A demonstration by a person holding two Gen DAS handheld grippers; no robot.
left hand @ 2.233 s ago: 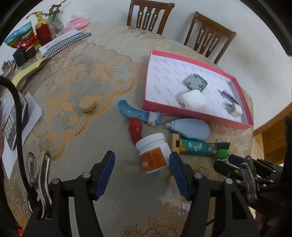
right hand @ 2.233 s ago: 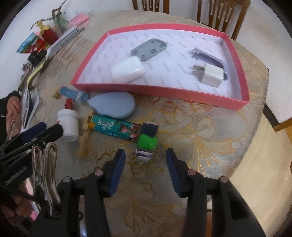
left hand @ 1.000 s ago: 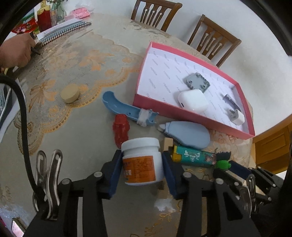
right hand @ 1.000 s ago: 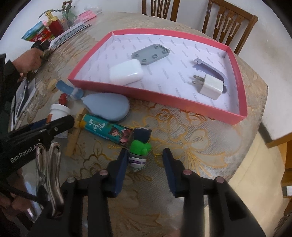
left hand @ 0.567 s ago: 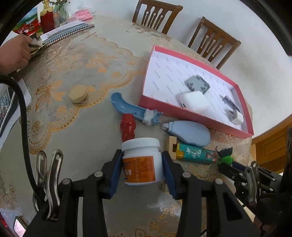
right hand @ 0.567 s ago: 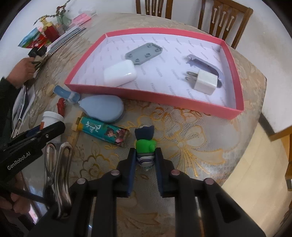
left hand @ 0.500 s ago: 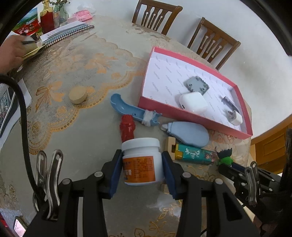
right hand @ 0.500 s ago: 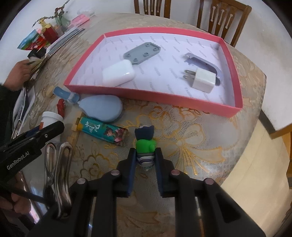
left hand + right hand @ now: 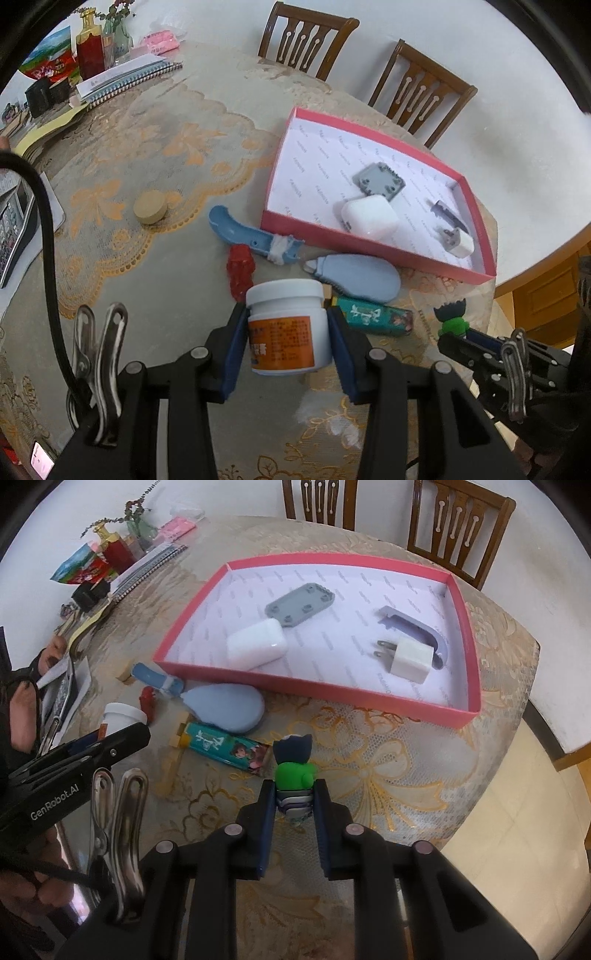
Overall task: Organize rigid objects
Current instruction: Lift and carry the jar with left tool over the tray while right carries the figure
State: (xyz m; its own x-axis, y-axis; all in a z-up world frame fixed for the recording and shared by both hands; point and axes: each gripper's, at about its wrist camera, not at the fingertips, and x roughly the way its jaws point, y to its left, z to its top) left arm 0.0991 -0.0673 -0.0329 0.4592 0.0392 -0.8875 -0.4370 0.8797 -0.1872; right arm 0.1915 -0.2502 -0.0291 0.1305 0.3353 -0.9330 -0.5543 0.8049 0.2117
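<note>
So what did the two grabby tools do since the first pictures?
Both tools moved in and took hold. The left tool closed on the white jar. The right tool closed on the little green toy, which now stands upright between its pads instead of lying over. The pink tray and everything in it, plus the blue and red things on the table beside it, stayed where they were.
</note>
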